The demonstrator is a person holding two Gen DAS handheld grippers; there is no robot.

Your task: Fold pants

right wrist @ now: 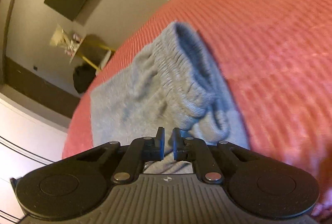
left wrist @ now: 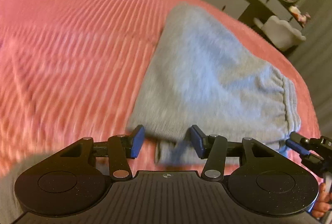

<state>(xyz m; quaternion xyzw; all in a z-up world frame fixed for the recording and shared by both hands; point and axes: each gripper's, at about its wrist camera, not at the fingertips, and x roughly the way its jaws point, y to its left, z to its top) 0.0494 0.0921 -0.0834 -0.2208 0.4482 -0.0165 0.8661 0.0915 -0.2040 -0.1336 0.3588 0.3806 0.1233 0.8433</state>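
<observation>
My left gripper (left wrist: 168,142) hangs open over the pants (left wrist: 207,70) hem on the bedspread (left wrist: 72,37); right gripper (right wrist: 168,144) nearly closed, unclear if pinching cloth.

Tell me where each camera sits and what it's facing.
Left wrist: on the left claw, facing down at grey pants on a pink bedspread; fingers show at right.
Right wrist: on the right claw, facing the pants' waistband.
Shared: pants, bedspread; the left view also catches the right claw.

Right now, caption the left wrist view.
Open left gripper above folded grey knit pants on a ribbed pink bedspread.
</observation>
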